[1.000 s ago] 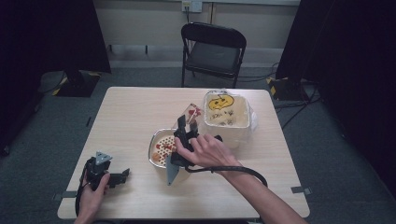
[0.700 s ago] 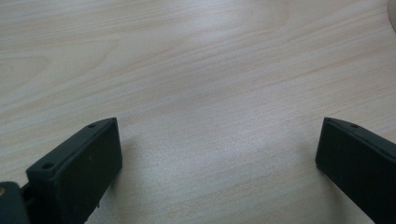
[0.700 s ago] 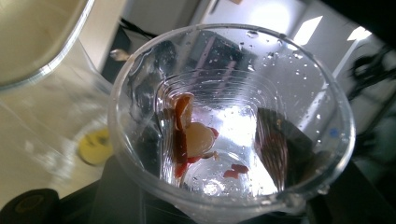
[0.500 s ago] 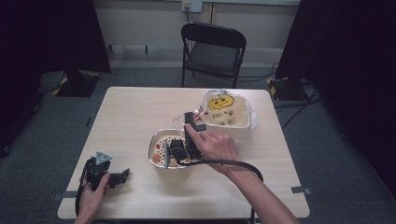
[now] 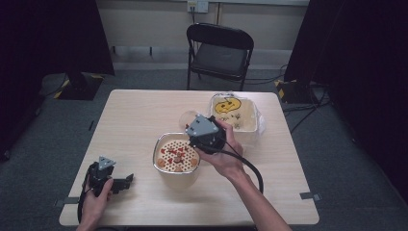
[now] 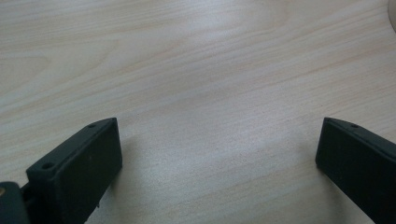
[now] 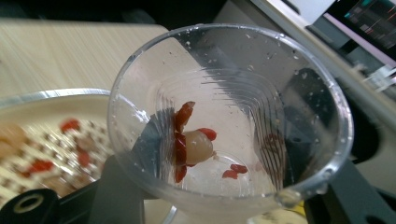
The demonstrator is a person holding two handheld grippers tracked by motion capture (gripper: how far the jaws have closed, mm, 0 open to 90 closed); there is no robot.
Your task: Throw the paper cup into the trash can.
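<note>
My right gripper is shut on a clear plastic cup. The cup is tilted and keeps a few red berries and one pale piece stuck near its bottom. In the high view the right gripper holds the cup above the far right rim of a metal bowl. That bowl carries a perforated insert strewn with red and brown bits. My left gripper rests near the table's front left corner. Its jaws stand open over bare wood.
A white tub with a yellow print inside stands just right of the cup, at the back right of the wooden table. A black folding chair stands behind the table. A cable trails from the right gripper.
My right hand has risen with the cup and drifted toward the back right, away from the bowl's middle. The left gripper has stayed put.
</note>
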